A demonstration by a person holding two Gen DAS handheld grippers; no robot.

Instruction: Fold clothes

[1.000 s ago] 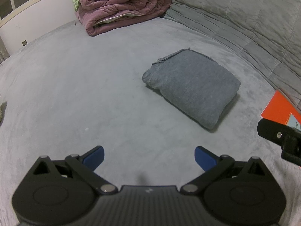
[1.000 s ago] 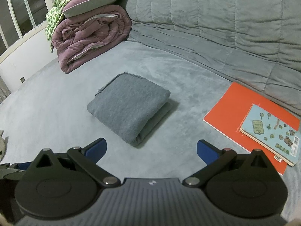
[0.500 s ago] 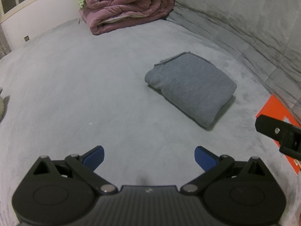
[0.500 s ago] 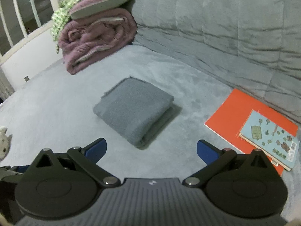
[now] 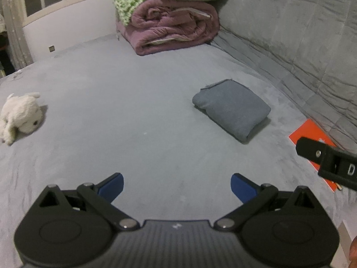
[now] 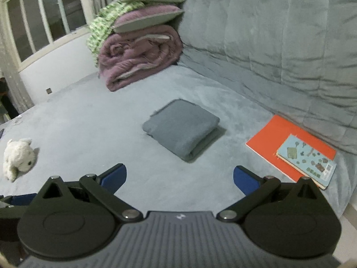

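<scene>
While the folded grey garment [image 6: 181, 128] lies mid-bed, well apart from the orange book [image 6: 290, 143] beside the padded wall [image 6: 290, 44], broad bare bedding [image 5: 111, 122] surrounds it. Left gripper [image 5: 176, 186] and right gripper [image 6: 179, 179] gape wide, seemingly touching nothing.

Very little lettering is showing in either view. In the right wrist view, the small pale blue book [image 6: 306, 161], lying on top of the orange book [image 6: 287, 134], is carrying the word "BEAR" in dark letters near its lower edge, with a small barcode-like patch at its corner that is too tiny to read. In the left wrist view, the right gripper's black body [image 5: 330, 163] at the frame's right edge is showing a white letter "D", with whatever follows it being cut off. A small pale logo mark is sitting on each gripper's grey housing, but it is not resolving into letters.
</scene>
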